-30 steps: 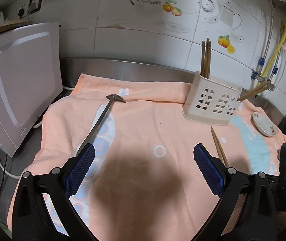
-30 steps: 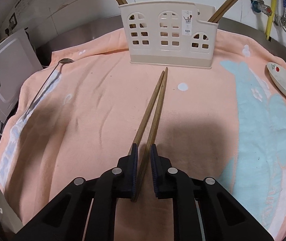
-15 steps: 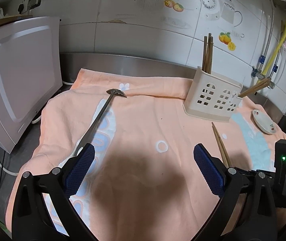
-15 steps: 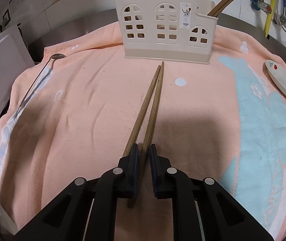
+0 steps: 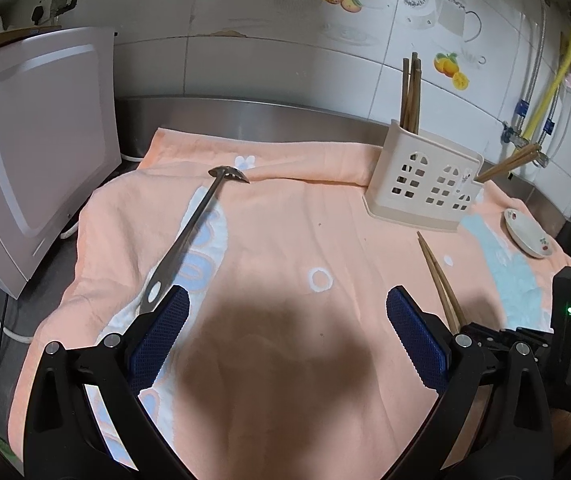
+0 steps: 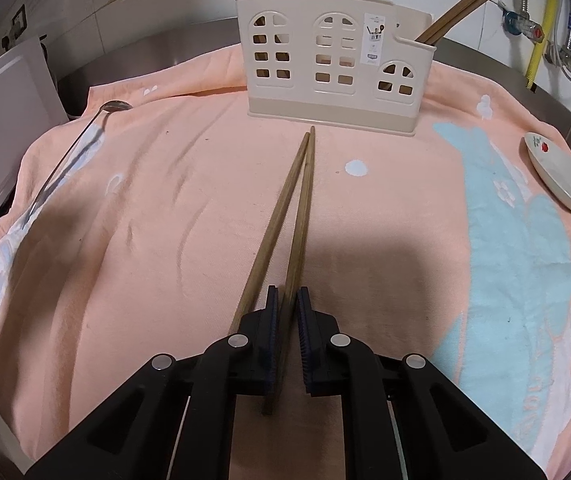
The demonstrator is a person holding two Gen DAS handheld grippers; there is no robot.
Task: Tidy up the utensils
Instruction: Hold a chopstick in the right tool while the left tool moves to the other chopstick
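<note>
My right gripper (image 6: 286, 300) is shut on a pair of wooden chopsticks (image 6: 291, 200) that point toward the cream utensil holder (image 6: 335, 68). The holder stands on the orange towel (image 6: 165, 220) and has chopsticks in both end compartments. My left gripper (image 5: 285, 312) is open and empty above the towel. A long metal ladle (image 5: 189, 236) lies on the towel ahead of its left finger; it also shows in the right wrist view (image 6: 69, 164). The held chopsticks (image 5: 439, 276) and the holder (image 5: 421, 188) also show in the left wrist view.
A white appliance (image 5: 33, 168) stands at the left edge of the counter. A small white dish (image 6: 561, 176) sits on the towel at the right. Pipes and valves (image 6: 541, 36) run along the tiled wall behind.
My right gripper has kept the chopsticks and moved them closer to the holder. My left gripper has shifted slightly and stays open.
</note>
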